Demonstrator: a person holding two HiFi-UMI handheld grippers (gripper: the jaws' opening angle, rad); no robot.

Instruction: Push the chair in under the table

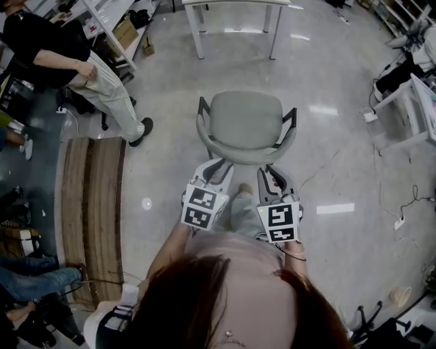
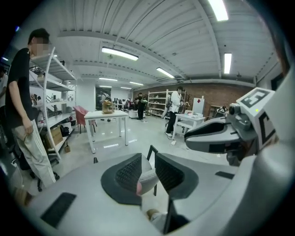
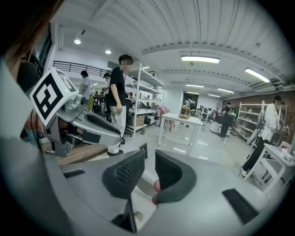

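A grey padded chair (image 1: 245,123) with dark arm frames stands on the shiny floor, its seat facing the white table (image 1: 235,17) further ahead, with a gap of floor between them. Both grippers sit just behind the chair's curved back. My left gripper (image 1: 219,165) is at the back's left part and my right gripper (image 1: 274,176) at its right part. In the left gripper view the left gripper (image 2: 147,168) has its jaws apart, and the grey chair back (image 2: 148,179) shows in the gap. In the right gripper view the right gripper (image 3: 150,170) shows a narrow gap, with the chair back (image 3: 145,182) behind it.
A person in a black top (image 1: 75,68) stands at the left by white shelving (image 1: 112,20). A wooden board strip (image 1: 92,204) lies on the floor to my left. Another white table (image 1: 412,95) and floor cables (image 1: 405,204) are at the right.
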